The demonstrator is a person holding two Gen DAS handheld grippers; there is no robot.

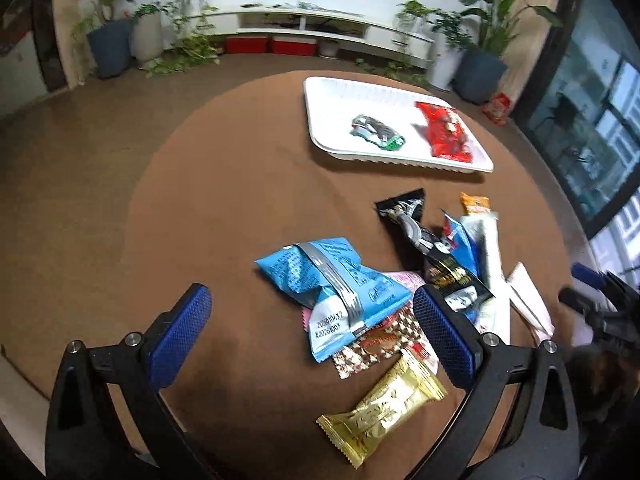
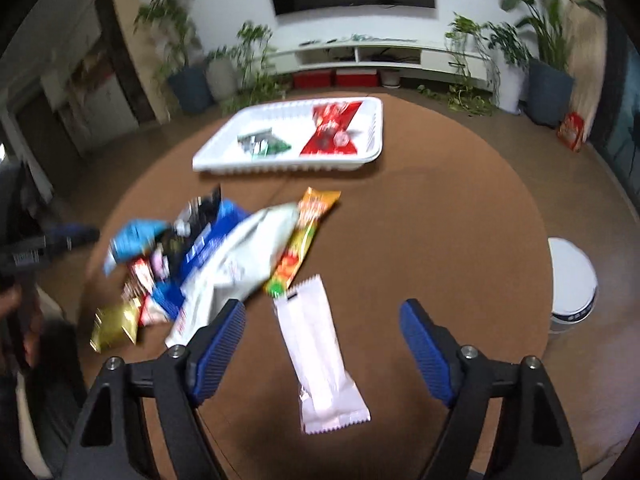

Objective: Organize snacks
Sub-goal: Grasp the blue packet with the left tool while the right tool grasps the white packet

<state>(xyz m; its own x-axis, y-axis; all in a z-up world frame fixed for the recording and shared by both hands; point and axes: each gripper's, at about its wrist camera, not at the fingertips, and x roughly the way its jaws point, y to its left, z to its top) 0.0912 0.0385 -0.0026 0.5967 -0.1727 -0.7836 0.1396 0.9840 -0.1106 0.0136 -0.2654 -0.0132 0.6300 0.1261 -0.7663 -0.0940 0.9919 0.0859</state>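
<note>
Snacks sit in a messy pile on our round brown table [image 1: 200, 200], and two are already in the flat white plastic tray [image 1: 340, 92] at one o'clock: a crumpled green and silver wrapper [image 1: 376, 132] and a shiny red packet [image 1: 446, 130]

Our left gripper [image 1: 312, 338] has its blue pads wide apart, holding nothing. Between them, down on the table, lies the puffy light blue bag with a silver stripe [image 1: 332, 280], and at five o'clock the small gold foil bar [image 1: 384, 404]. Our right gripper [image 2: 322, 354] is open too, with nothing pinched, and the long white wrapped bar [image 2: 316, 352] lies on the table right between its pads

We think the next job is to grab one snack each. To do it well, we should come down straight over the middle of the white bar, squeeze its long sides softly, and lift slowly. With the left one, we should pick the top bag so the pile does not slide
</note>
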